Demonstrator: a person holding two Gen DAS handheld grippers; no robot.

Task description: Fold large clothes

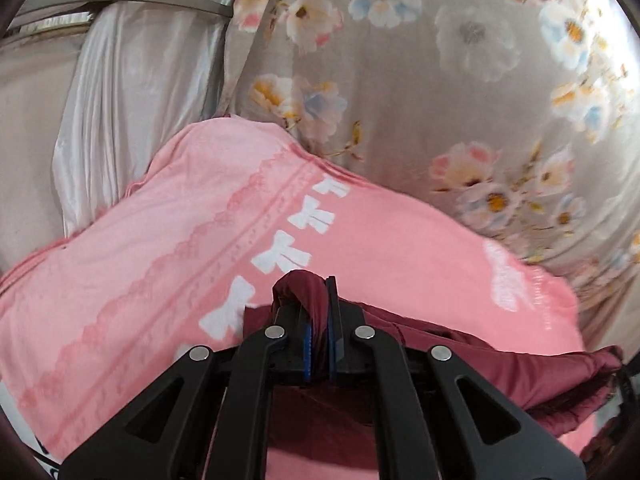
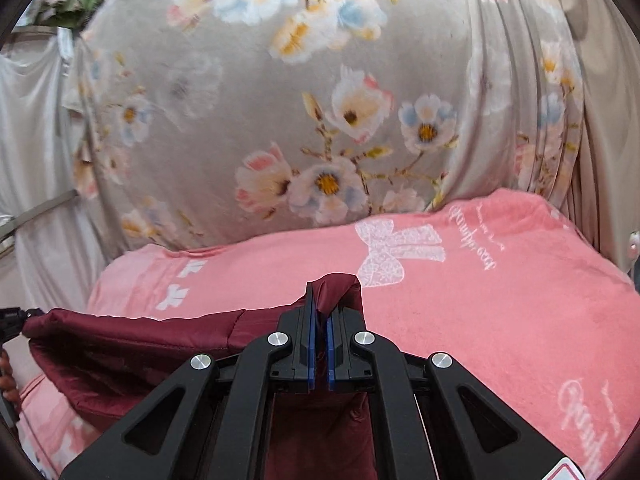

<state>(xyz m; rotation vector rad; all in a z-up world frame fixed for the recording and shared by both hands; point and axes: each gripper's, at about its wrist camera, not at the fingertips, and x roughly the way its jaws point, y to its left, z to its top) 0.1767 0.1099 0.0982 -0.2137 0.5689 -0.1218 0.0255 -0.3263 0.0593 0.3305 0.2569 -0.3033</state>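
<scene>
At lower centre of both wrist views, a dark red garment (image 1: pixel 460 344) of smooth padded cloth is pinched at two places along one edge. The left gripper (image 1: pixel 318 312) has its fingers (image 1: pixel 334 320) closed on a bunched corner of that edge; the right gripper (image 2: pixel 320 316) is likewise closed on a fold of the same cloth, which peaks above its tips. In the left view the garment runs off to the lower right; in the right view it runs off to the lower left, where the other gripper's black frame (image 2: pixel 10 316) and part of a hand (image 2: pixel 8 384) show at the frame edge. The held edge thus spans between the two grippers, its long axis crosswise to both, and it sags slightly in the middle. The remainder hangs below the fingers, out of view.

Beneath lies a pink blanket (image 2: pixel 500 320) with a white bow print, covering a bed. Behind it hangs a grey flowered curtain (image 2: pixel 280 100).

Judgement: the garment is raised clear for spreading or a first fold. Neither hand is nearer; both hold it equally, so the coming move depends on both travelling together.
</scene>
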